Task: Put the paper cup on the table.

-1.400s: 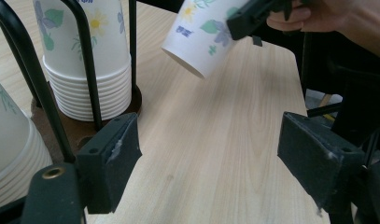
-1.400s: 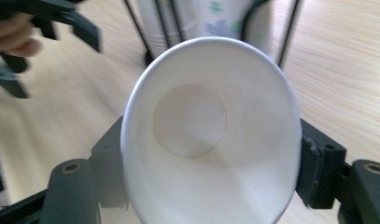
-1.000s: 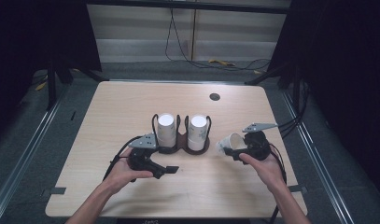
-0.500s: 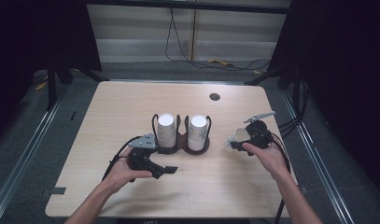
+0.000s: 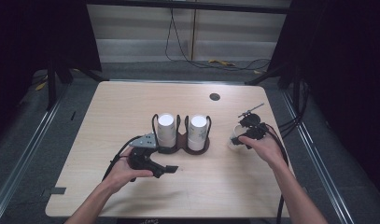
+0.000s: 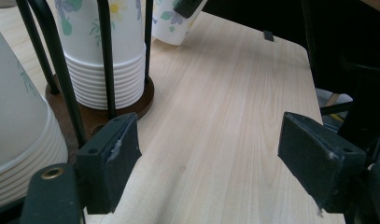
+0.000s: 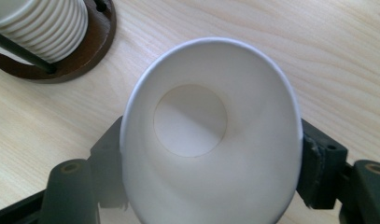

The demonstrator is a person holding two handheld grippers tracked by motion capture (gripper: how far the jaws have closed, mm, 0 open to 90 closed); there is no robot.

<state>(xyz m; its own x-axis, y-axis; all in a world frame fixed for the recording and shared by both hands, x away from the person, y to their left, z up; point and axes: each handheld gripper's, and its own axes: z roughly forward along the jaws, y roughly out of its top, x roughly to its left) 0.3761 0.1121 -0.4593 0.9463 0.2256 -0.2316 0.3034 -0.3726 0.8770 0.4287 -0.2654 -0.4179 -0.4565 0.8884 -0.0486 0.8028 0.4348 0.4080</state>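
We see our right gripper [image 5: 240, 138] holding a paper cup [image 5: 234, 140] just right of the cup holder [image 5: 180, 145], its jaws easing wider around it. Our left gripper [image 5: 171, 169] rests open on the table [image 5: 131, 100].

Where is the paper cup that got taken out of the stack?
In the high view the loose paper cup is at the table's right side, squeezed in the right claw, just right of the cup rack.

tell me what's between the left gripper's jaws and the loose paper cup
In the left gripper view, bare table runs from the left gripper to the paper cup; the cup rack stands beside.
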